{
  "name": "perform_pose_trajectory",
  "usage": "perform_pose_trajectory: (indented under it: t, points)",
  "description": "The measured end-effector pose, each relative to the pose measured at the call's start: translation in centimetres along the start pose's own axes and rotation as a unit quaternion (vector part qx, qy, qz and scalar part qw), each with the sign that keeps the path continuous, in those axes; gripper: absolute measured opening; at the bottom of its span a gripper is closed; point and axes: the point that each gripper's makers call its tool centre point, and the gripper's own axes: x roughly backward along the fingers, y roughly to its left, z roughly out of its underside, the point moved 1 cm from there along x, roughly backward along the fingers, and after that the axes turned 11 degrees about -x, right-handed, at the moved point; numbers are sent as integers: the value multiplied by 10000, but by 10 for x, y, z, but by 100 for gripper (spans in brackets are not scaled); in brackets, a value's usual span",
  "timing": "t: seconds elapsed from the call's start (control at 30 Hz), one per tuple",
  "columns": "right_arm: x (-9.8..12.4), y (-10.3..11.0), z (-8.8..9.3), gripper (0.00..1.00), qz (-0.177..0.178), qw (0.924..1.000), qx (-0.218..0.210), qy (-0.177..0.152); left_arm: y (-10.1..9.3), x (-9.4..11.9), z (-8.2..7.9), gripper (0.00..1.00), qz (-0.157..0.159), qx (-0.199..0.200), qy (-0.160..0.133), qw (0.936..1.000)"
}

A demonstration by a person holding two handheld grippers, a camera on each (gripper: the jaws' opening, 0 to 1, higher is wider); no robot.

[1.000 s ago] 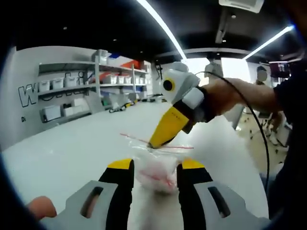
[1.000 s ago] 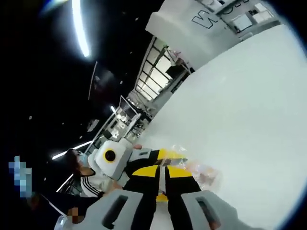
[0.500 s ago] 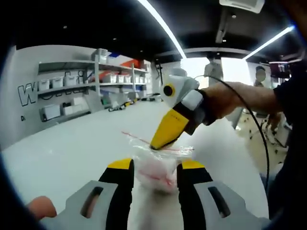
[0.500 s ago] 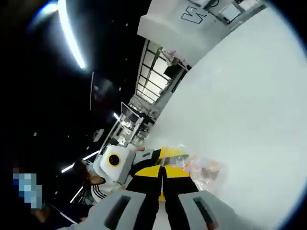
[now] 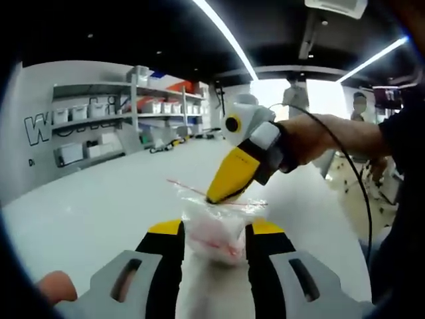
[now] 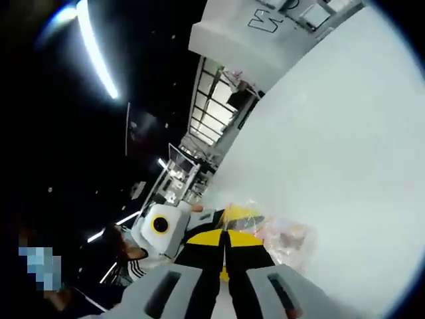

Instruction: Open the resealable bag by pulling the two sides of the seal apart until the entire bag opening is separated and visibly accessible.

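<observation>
Little shifts between half a second ago and now: my right claw [image 5: 222, 196] sits a touch higher on the bag's top edge in the left gripper view, and the right gripper view has rolled only slightly.

From the left gripper view, my left claw [image 5: 216, 234] has its two yellow-tipped black jaws standing apart, with the resealable bag [image 5: 214, 226] between them. The bag is clear plastic with something pink and red inside. I cannot tell whether those jaws are actually pressing the plastic or merely flank it. Just ahead of the left claw, the right claw comes down from the upper right, its yellow tip closed on the bag's top edge by the red seal line [image 5: 192, 189]. A hand [image 5: 309, 136] grips that tool, with a black cable [image 5: 352, 179] looping from it.

From the right gripper view, my right claw [image 6: 226, 240] shows its jaws pressed together, pinching the crinkled plastic of the bag [image 6: 285, 236], which spreads out to the right of the tips. The left claw [image 6: 232, 214] lies just beyond the tips, touching the bag.

The bag rests on the white bench [image 5: 99, 199], which stretches away ahead of both claws. Far beyond the left claw stand shelves [image 5: 126, 113] with bins, and two people [image 5: 295, 96] stand in the distance.
</observation>
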Motion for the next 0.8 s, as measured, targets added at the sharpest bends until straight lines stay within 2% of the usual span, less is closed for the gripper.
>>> perform_pose_trajectory:
  t: [0.5, 0.8]
  points:
    - [2, 1, 6, 0, -199, 9997, -119, -70, -1, 15, 17, 40, -8, 148, 166, 9998]
    - [4, -3, 4, 0, -400, 9983, -345, -229, -1, 35, 19, 40, -77, 477, 75, 9988]
